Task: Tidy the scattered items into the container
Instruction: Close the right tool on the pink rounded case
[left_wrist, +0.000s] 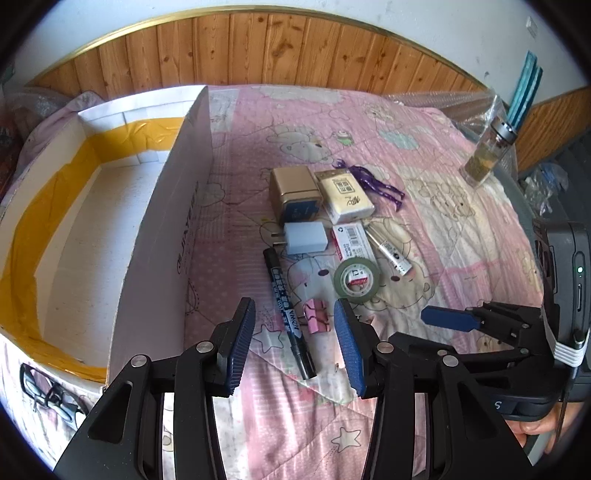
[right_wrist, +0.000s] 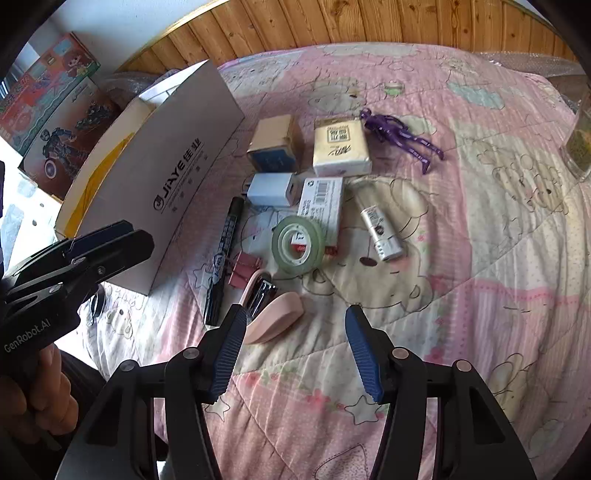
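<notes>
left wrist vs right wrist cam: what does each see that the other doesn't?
Left wrist only: the box interior with yellow tape, eyeglasses, the whole glass bottle.
Right wrist only: pink stapler, colourful toy boxes.
Both: white box, black marker, tape roll, pink binder clip, white charger, purple ribbon, both open claws, left, right.

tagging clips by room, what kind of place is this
Most likely a bedroom at home: the items lie on a pink cartoon quilt spread like bedding, wood panelling lines the wall behind, and a toy box sits alongside.
</notes>
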